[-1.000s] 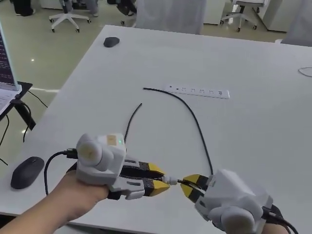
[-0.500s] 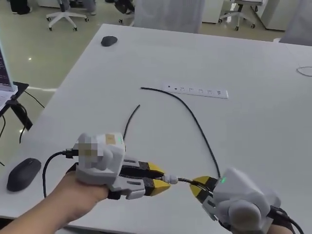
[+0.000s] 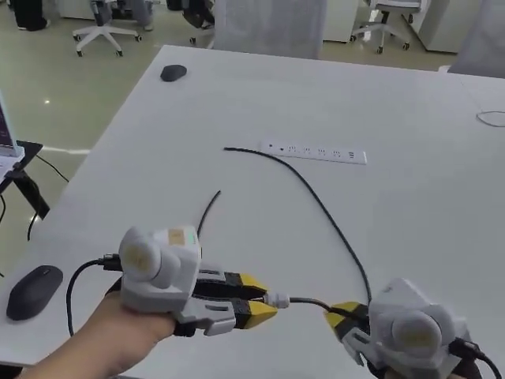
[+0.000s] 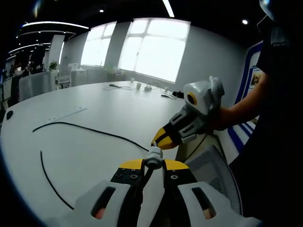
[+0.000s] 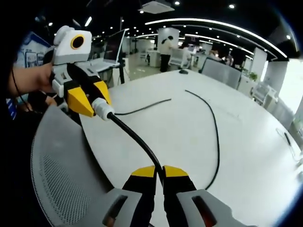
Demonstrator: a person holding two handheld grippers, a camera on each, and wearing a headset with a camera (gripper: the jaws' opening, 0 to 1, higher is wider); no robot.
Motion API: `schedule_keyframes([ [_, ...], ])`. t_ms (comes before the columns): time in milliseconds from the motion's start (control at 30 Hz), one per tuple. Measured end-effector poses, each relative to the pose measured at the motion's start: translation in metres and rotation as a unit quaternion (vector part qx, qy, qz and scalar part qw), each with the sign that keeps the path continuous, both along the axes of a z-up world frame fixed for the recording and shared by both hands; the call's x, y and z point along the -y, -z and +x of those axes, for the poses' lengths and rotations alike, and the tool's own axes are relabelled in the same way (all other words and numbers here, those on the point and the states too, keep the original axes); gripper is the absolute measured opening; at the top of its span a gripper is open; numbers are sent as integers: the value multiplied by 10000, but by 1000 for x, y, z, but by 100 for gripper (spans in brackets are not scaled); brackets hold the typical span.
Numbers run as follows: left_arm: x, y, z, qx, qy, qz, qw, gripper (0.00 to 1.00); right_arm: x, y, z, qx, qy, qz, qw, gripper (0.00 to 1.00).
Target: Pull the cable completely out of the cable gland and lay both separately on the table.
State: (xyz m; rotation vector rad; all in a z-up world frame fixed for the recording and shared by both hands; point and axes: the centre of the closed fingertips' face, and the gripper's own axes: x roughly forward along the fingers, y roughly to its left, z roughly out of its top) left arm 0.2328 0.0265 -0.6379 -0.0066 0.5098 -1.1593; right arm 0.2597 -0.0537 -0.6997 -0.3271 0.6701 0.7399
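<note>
L gripper (image 3: 267,305) sits lower left of the head view, jaws clamped on the cable gland (image 3: 275,299) — the white gland pokes out just past the yellow tips. R gripper (image 3: 341,313) is lower right, jaws pinched narrow on the black cable (image 3: 316,207), near the gland but not touching it.

Cable isn't out of the gland yet. It exits the gland and runs a short, slightly sagging span to the R jaws (both grippers sit by the near edge of the table (image 3: 237,103)). Past the R gripper it lies on the tabletop and curves up-frame and to the left. Its free end is near the left end of a white power strip (image 3: 317,151), not touching it.

L gripper view: gland at bottom centre between its own tips, R gripper just right of centre. R gripper view: cable rises from between its own tips at bottom centre to the gland at upper left.

Misc — thin black wire (image 3: 207,212) lies alone left of centre, apart from the cable. Mouse (image 3: 173,73) is upper left on the table, second mouse (image 3: 33,282) is at the left edge of the frame, and office chairs (image 3: 102,20) run along the top.
</note>
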Motion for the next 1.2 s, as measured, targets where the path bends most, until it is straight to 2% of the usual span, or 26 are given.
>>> schedule_keyframes([
  [33, 0, 0, 0, 5, -3, 5, 10000, 15, 2, 2, 0, -55, 66, 20, 10000, 0],
  [100, 1, 1, -1, 17, -11, 16, 10000, 15, 4, 7, -2, -311, 317, 212, 9988, 0],
  [133, 1, 1, -1, 25, -10, 24, 10000, 15, 8, 10, -1, -378, 396, 193, 9983, 0],
  [267, 1, 2, -1, 44, -32, 60, 10000, 15, 8, 14, -3, -478, 470, 229, 9975, 0],
  [333, 0, 3, 0, 64, -65, 95, 9999, 15, 7, 13, -3, -389, 411, 181, 9982, 0],
  [533, -5, 4, 1, 40, -144, 130, 9998, 15, 6, 11, -6, -374, 336, 247, 9984, 1],
  [767, -6, 4, 2, 18, -177, 142, 9997, 15, 6, 5, -7, -176, 161, 111, 9997, 2],
  [867, -6, 2, 3, 18, -214, 102, 9997, 15, 6, -1, -8, 86, -142, -198, 9997, 2],
  [933, -7, 1, 3, 10, -235, 81, 9997, 15, 1, -6, -11, 110, -240, -212, 9994, 6],
  [967, -7, 1, 3, 6, -233, 91, 9997, 15, -5, -11, -10, 226, -387, -139, 9989, 7],
  [1033, -8, 2, 3, 8, -224, 112, 9997, 15, -14, -19, -13, 380, -574, -235, 9973, 8],
  [1133, -8, 2, 2, -12, -216, 112, 9997, 15, -32, -31, -16, 674, -919, -323, 9930, 12],
  [1200, -7, 3, 2, -13, -201, 122, 9997, 15, -44, -37, -18, 893, -1180, -443, 9880, 12],
])
